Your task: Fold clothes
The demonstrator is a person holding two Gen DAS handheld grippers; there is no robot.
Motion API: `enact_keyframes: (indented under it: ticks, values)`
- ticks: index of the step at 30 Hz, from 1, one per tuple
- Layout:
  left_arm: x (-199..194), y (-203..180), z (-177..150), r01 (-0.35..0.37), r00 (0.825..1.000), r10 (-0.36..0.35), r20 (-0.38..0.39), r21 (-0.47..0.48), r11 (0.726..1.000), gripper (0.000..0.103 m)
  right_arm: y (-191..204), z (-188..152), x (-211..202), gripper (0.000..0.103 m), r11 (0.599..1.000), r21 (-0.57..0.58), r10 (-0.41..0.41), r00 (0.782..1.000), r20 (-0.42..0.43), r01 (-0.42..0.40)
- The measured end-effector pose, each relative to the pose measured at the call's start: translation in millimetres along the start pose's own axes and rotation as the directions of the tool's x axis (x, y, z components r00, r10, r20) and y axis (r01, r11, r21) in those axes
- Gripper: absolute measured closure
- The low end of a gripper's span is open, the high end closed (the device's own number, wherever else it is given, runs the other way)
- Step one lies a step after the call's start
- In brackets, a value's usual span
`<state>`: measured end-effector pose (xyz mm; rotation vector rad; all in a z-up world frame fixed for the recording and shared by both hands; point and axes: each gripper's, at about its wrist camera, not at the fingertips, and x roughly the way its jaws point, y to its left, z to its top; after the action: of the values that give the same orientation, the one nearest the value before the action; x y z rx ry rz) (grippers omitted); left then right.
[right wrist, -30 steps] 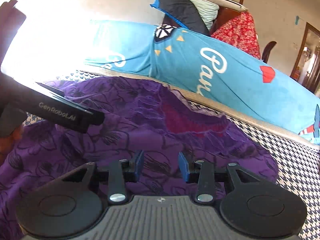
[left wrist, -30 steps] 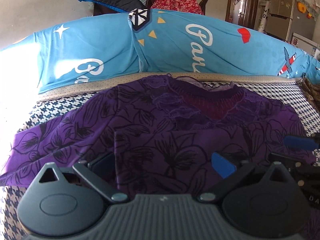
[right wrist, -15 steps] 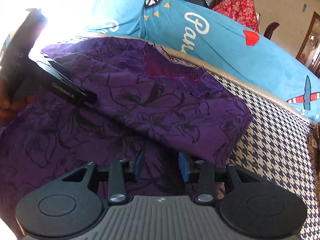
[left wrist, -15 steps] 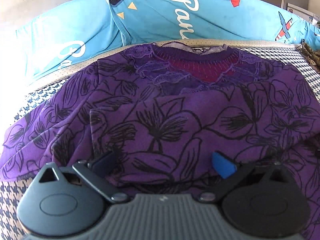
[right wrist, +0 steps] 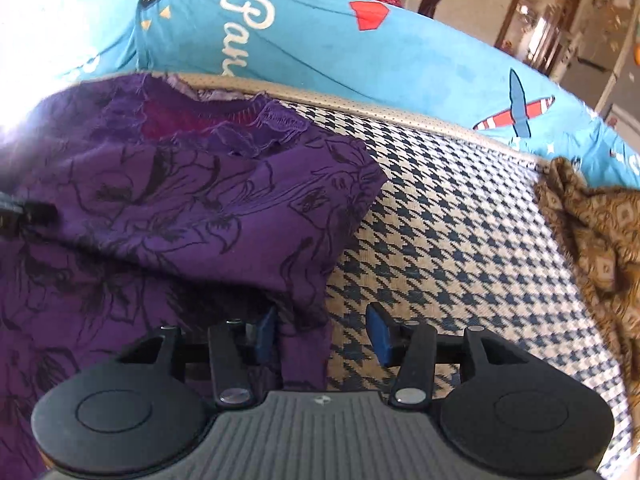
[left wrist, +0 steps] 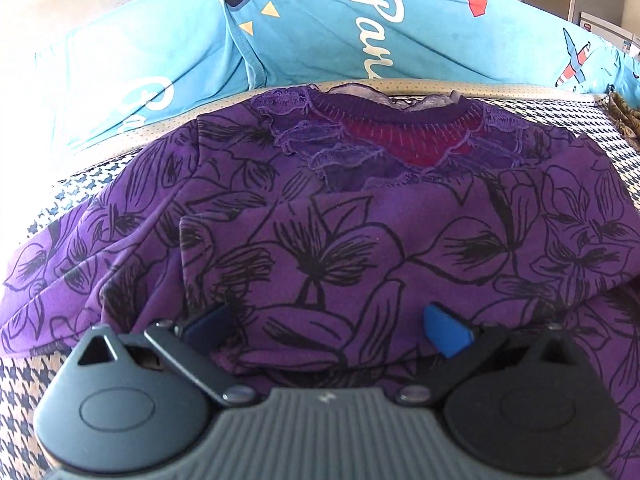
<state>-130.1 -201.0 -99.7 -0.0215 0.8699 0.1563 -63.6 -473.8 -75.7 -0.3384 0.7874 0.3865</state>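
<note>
The purple top (left wrist: pixel 340 220) lies on the checked cover (right wrist: pixel 460 220); left gripper (left wrist: pixel 326 326) spread wide, folded hem between its jaws toward twelve o'clock; right gripper (right wrist: pixel 322 330) released, the top's edge beside its nine-o'clock finger.

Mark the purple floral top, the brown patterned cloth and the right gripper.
purple floral top (left wrist: pixel 360 240), left wrist view, on its flower print below the neckline.
brown patterned cloth (right wrist: pixel 600 240), right wrist view, on its crumpled middle.
right gripper (right wrist: pixel 320 332), right wrist view, midway between the blue fingertips.
</note>
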Motion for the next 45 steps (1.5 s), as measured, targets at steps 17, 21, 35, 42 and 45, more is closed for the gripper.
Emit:
enact_keyframes:
  ticks: [17, 21, 35, 42, 45]
  values:
    - [1, -1, 0, -0.001, 1.0, 0.001, -0.002, 0.011, 1.0, 0.0, -20, 3, 14, 0.043, 0.973, 0.137, -0.175, 0.982, -0.073, 0.183]
    - [1, -2, 0, -0.004, 1.0, 0.004, -0.003, 0.01, 1.0, 0.0, -15, 5, 3, 0.038, 0.972, 0.133, -0.179, 0.978, -0.108, 0.192]
    - [-13, 5, 1, -0.004, 1.0, 0.004, -0.012, -0.018, 1.0, 0.0, 33, 30, -25, 0.022, 0.964, 0.155, -0.212, 0.976, -0.04, 0.216]
    - [-23, 20, 4, -0.009, 1.0, 0.009, -0.008, -0.074, 0.997, 0.0, 60, 46, -17, 0.011, 0.972, 0.197, -0.133, 0.991, -0.007, 0.132]
    - [-26, 30, 4, -0.009, 1.0, 0.009, -0.006, -0.115, 0.993, 0.0, 71, 50, -14, 0.007, 0.974, 0.206, -0.093, 0.996, -0.003, 0.091]
